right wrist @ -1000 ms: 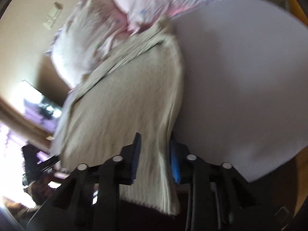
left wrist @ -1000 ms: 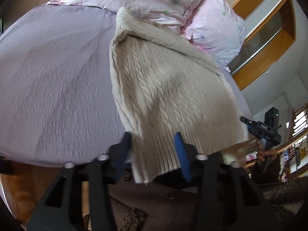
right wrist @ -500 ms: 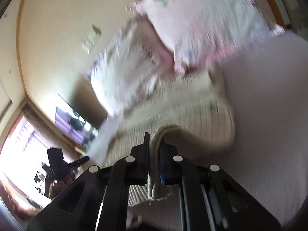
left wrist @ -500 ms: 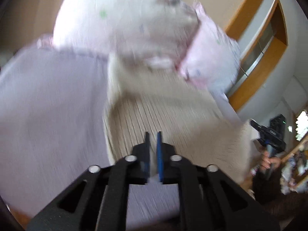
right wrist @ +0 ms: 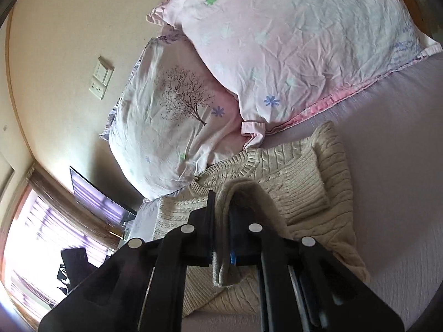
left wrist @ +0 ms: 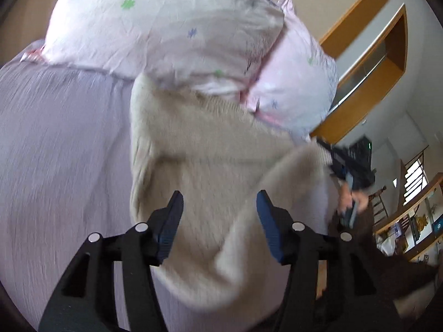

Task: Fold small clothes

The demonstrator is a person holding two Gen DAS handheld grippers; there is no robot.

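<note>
A cream cable-knit sweater lies on the lilac bed sheet, its bottom part folded up toward the collar. My left gripper is open just above the folded fabric and holds nothing. My right gripper is shut on the sweater's ribbed hem, holding it over the collar area. The right gripper also shows at the right edge of the left wrist view, with the hem running up to it.
Two pink flowered pillows lean at the head of the bed, touching the sweater's collar end. A wooden headboard frame stands at the right. A wall socket and a window are at the left.
Both grippers carried the hem from the bed's near edge up toward the pillows, folding the sweater. The left gripper, shut half a second ago, has opened and let go; the right stays shut.
</note>
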